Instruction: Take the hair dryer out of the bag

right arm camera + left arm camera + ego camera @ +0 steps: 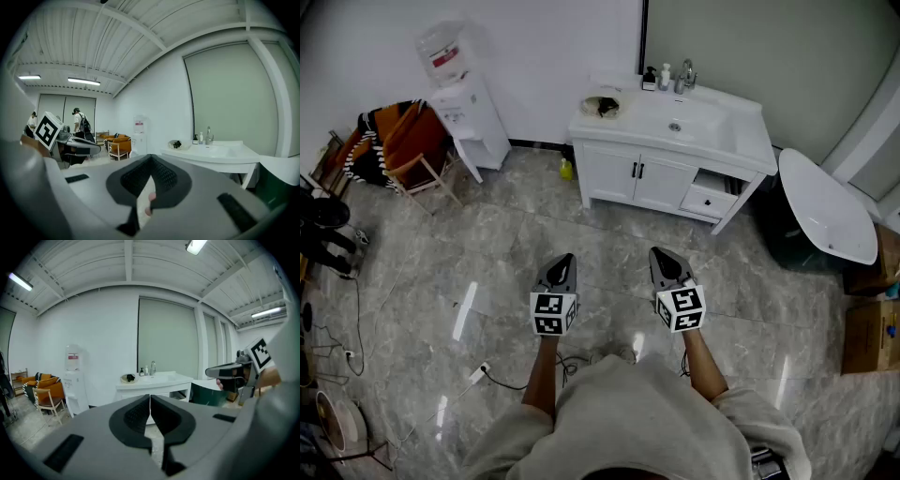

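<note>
The gray stone floor (pixel 487 281) has lots of open room in the middle. A white sink table (pixel 712 141) stands at the top and a white tub (pixel 825 206) at the right edge. The left tongs (pixel 565 260) and right tongs (pixel 662 255) hang over the floor, both shut tight, holding nothing. A pale bag-like thing (pixel 602 105) with something dark inside sits on the table's left end. I cannot tell if the dark thing is the hair dryer. The red label on the water machine (pixel 469 112) is too small to read.

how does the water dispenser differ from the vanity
The dispenser is tall and narrow; the vanity is low and wide. The dispenser carries a bottle on top, the vanity a sink and tap. Both are white and stand against the wall.
</note>
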### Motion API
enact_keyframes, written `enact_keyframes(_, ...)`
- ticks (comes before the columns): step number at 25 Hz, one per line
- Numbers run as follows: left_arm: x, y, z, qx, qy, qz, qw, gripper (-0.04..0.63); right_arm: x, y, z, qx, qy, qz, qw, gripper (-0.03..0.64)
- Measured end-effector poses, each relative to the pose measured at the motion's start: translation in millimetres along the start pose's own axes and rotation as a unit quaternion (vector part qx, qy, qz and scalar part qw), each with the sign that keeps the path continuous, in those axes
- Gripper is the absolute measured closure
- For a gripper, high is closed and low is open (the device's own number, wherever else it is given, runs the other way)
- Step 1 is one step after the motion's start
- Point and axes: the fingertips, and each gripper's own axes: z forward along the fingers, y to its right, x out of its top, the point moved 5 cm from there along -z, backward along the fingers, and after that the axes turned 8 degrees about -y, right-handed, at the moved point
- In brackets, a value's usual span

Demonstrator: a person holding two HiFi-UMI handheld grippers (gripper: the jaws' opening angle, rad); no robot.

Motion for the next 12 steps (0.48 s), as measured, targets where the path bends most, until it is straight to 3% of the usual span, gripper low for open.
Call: enact_keyframes(12, -0.8, 6.3, 2.0, -0.008, -0.003, -0.006, 0.9999, 0.583, -1.1, 6.8, -3.5, -0.002, 0.005, 0.005, 1.0, 0.618)
